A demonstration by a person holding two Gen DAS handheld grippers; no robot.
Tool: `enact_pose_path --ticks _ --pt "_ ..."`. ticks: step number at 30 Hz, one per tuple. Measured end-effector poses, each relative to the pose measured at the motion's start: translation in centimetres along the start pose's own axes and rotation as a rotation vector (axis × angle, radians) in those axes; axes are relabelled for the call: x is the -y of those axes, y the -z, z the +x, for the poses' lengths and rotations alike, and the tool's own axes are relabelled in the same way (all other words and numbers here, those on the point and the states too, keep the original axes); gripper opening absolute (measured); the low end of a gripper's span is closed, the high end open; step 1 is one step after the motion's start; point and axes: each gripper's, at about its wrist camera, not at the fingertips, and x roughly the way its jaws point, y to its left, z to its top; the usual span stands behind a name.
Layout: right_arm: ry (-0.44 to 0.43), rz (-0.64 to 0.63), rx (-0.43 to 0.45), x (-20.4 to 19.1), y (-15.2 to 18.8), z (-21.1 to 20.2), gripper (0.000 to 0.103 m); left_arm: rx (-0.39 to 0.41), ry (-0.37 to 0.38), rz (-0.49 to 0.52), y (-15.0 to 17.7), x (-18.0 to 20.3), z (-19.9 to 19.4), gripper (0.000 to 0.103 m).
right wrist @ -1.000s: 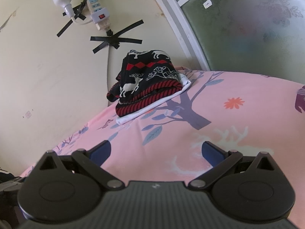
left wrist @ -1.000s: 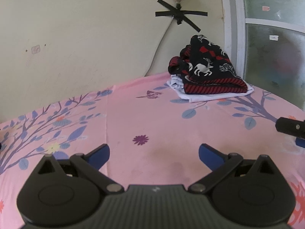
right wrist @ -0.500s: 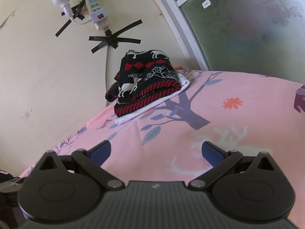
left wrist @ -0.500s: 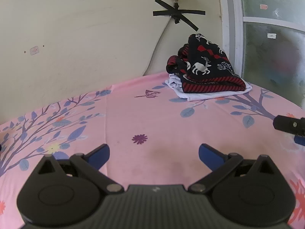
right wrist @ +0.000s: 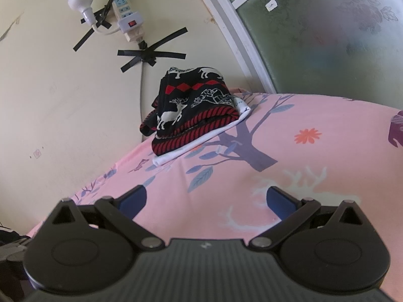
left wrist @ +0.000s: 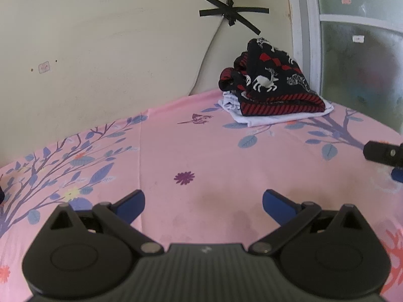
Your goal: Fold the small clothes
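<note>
A black and red knit garment with white deer [left wrist: 272, 85] [right wrist: 194, 108] lies folded on top of a folded white cloth [left wrist: 272, 117] [right wrist: 199, 146] at the far corner of the bed, against the wall. My left gripper [left wrist: 203, 202] is open over bare pink sheet, well short of the pile, with nothing between its blue pads. My right gripper [right wrist: 205, 200] is open too and empty, aimed toward the pile from the other side. In the left wrist view a fingertip of the right gripper [left wrist: 382, 153] pokes in at the right edge.
A pink bedsheet [left wrist: 191, 151] [right wrist: 314, 176] printed with trees and flowers covers the bed. A cream wall [left wrist: 100, 50] borders it at the back, with a taped cable and power strip [right wrist: 127, 24] holding a bulb [right wrist: 80, 2]. A frosted glass window [right wrist: 340, 37] stands to the right.
Both views have drifted slightly; the pile sits a little higher and further left in each frame. Both grippers stay open and empty.
</note>
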Motion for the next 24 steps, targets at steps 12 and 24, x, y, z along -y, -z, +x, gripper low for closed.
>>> enact_pose_path --ticks 12,24 --pt "0.0 -0.001 -0.001 0.07 -0.06 0.09 0.097 -0.008 -0.012 0.0 -0.05 -0.07 0.24 0.103" --pt "0.001 -0.001 -0.004 -0.02 0.01 0.16 0.097 -0.009 -0.023 0.008 0.02 0.05 0.29 0.103"
